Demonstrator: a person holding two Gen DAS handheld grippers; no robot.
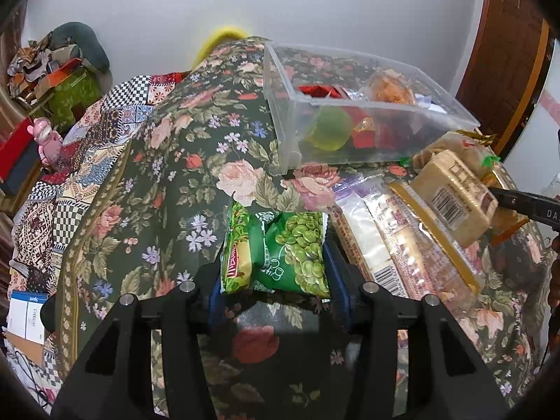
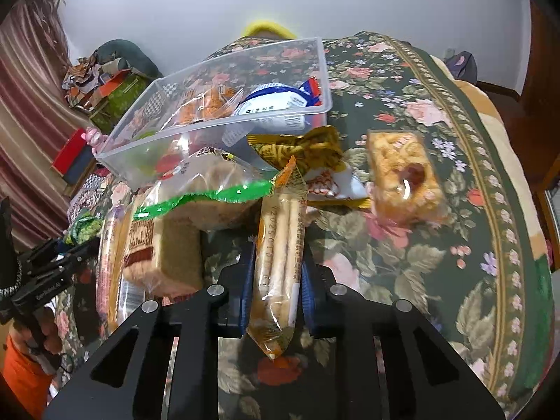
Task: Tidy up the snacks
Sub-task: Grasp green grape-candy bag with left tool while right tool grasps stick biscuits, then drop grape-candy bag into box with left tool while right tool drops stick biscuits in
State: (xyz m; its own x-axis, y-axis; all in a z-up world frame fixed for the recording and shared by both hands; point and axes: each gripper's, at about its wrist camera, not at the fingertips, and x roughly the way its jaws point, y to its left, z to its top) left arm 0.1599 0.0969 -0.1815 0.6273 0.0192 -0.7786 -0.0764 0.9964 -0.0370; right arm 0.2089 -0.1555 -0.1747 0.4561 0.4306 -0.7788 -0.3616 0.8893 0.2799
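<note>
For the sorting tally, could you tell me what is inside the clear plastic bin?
The clear plastic bin holds an orange snack bag, a blue-and-white packet and red wrappers; whatever lies beneath them is hidden.

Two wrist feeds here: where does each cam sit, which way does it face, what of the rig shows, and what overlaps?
Left wrist: sits behind the left tool, facing down its fingers at a green pea bag between them; the right tool's tip shows at the right edge.
Right wrist: sits behind the right tool, shut on a yellow stick packet; the left tool and a hand show at the left edge.
Shared: clear bin, floral cloth.
</note>
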